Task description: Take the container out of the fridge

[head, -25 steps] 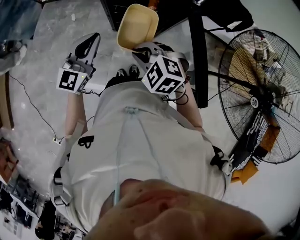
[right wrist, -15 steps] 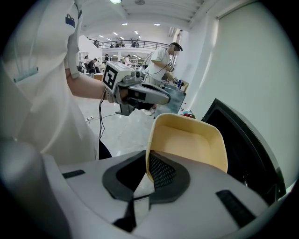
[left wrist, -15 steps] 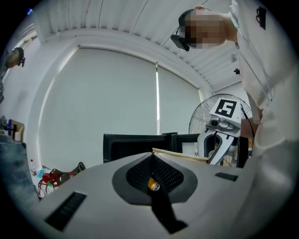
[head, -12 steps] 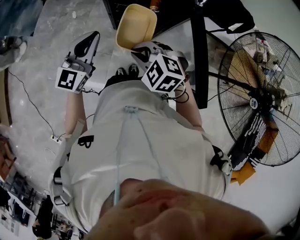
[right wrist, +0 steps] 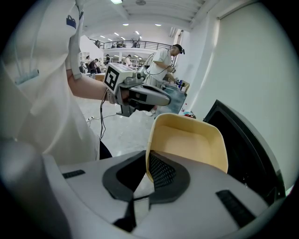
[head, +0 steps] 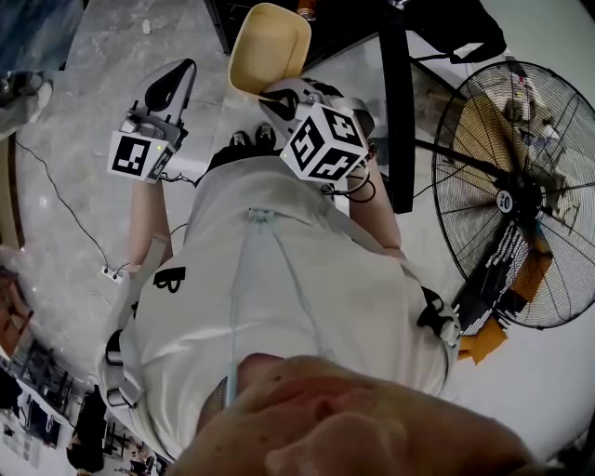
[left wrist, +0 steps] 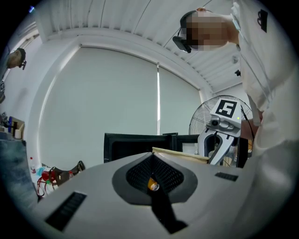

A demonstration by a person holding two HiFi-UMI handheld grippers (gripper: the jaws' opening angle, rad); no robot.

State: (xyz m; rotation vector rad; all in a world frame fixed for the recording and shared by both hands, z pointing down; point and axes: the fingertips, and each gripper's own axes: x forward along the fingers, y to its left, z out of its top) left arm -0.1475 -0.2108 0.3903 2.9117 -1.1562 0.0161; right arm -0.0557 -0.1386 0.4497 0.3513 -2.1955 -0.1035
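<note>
A cream plastic container (head: 270, 45) hangs in the air in front of the black fridge (head: 346, 26). My right gripper (head: 282, 93) is shut on its near rim. In the right gripper view the jaws pinch the wall of the container (right wrist: 189, 140), whose inside shows nothing in it. My left gripper (head: 179, 76) is to the left of it, apart from the container, jaws shut with nothing between them. The left gripper view shows the container's rim (left wrist: 180, 155) and my right gripper (left wrist: 223, 128) over my own closed left gripper (left wrist: 152, 164).
A large floor fan (head: 516, 191) stands at the right. A black upright post (head: 394, 112) runs beside the fridge. A cable (head: 65, 214) trails over the pale stone floor at the left. People stand at benches (right wrist: 161, 63) farther back in the room.
The container and both grippers have drifted slightly up and to the left in the head view. The grip on the rim is unchanged.
</note>
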